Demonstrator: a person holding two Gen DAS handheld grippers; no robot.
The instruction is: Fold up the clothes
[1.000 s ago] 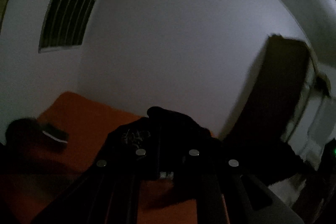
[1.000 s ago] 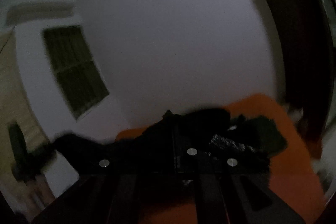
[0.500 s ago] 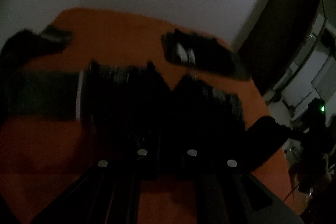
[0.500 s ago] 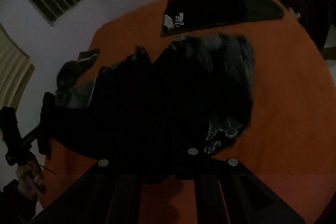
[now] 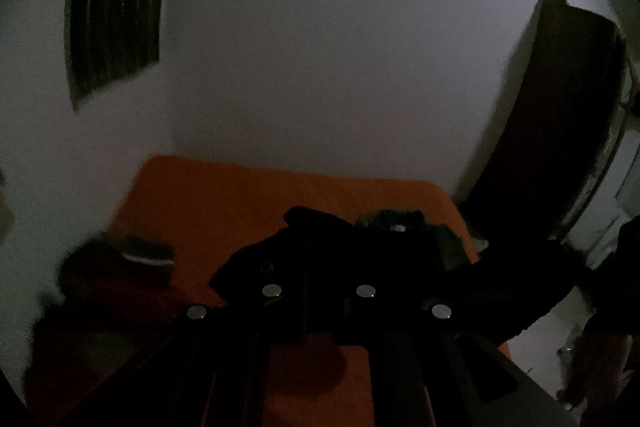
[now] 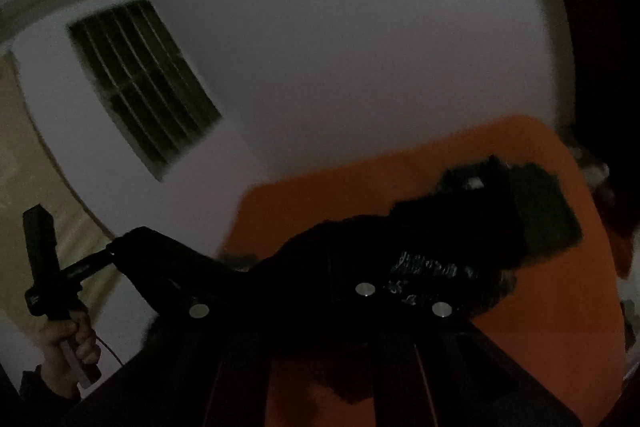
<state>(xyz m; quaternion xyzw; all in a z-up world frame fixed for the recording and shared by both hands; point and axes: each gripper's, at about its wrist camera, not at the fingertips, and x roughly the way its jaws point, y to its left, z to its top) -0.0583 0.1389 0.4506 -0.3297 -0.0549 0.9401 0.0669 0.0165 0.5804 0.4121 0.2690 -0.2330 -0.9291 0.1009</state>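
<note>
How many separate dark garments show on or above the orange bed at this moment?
3, though darkness may hide more. A black garment hangs from both grippers above the orange bed; a folded dark piece lies behind it; a crumpled dark item sits at the bed's left edge.

The room is dim. A plain pale wall fills most of both views. A dark louvred window sits high in it, with slats and a pale frame. Below lies a bed with an orange sheet. A dark wooden door stands at the right.
</note>
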